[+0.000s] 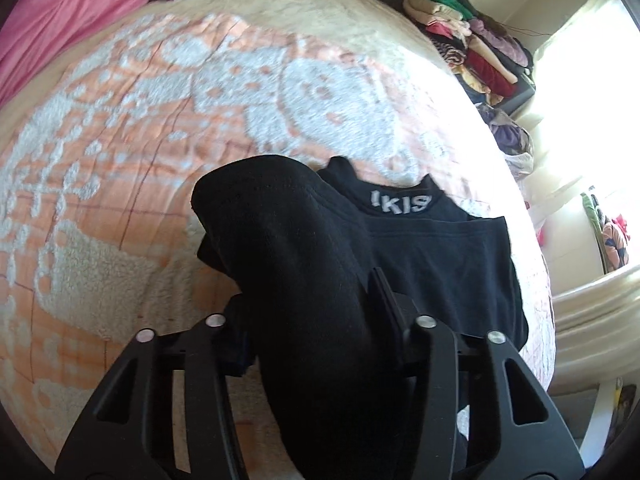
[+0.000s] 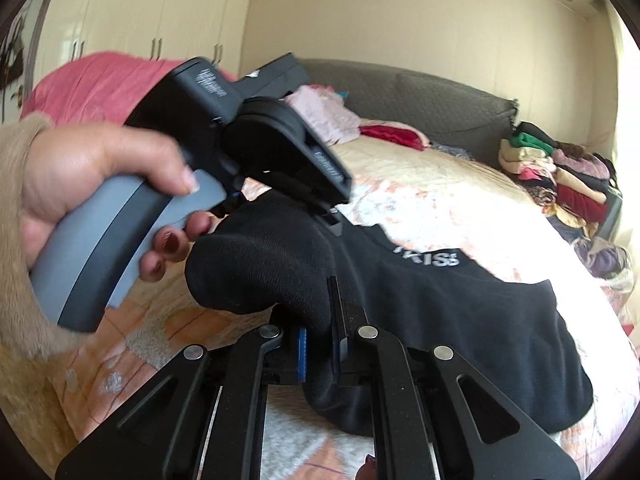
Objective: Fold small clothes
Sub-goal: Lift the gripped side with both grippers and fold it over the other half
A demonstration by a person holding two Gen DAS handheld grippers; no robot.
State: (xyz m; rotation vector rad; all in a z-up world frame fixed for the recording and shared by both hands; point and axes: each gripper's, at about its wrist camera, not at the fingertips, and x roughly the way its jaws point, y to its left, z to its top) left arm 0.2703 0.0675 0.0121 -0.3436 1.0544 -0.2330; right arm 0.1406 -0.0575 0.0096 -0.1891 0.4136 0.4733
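A small black garment (image 1: 436,256) with white letters on its waistband lies on the bed. Part of it is lifted into a thick fold (image 1: 288,248). My left gripper (image 1: 308,312) is shut on this black fold, which fills the space between its fingers. My right gripper (image 2: 320,344) is shut on the same black garment (image 2: 460,320) at its near edge, with the cloth pinched between blue-padded fingers. In the right wrist view the left gripper body (image 2: 256,136), held by a hand (image 2: 92,176), sits just above the raised fold (image 2: 260,264).
The bed is covered by a peach and white textured blanket (image 1: 160,120). A pink quilt (image 1: 60,12) and loose clothes (image 2: 324,116) lie at the head end. A stack of folded clothes (image 1: 472,48) stands at the bed's far right. A grey headboard (image 2: 440,100) is behind.
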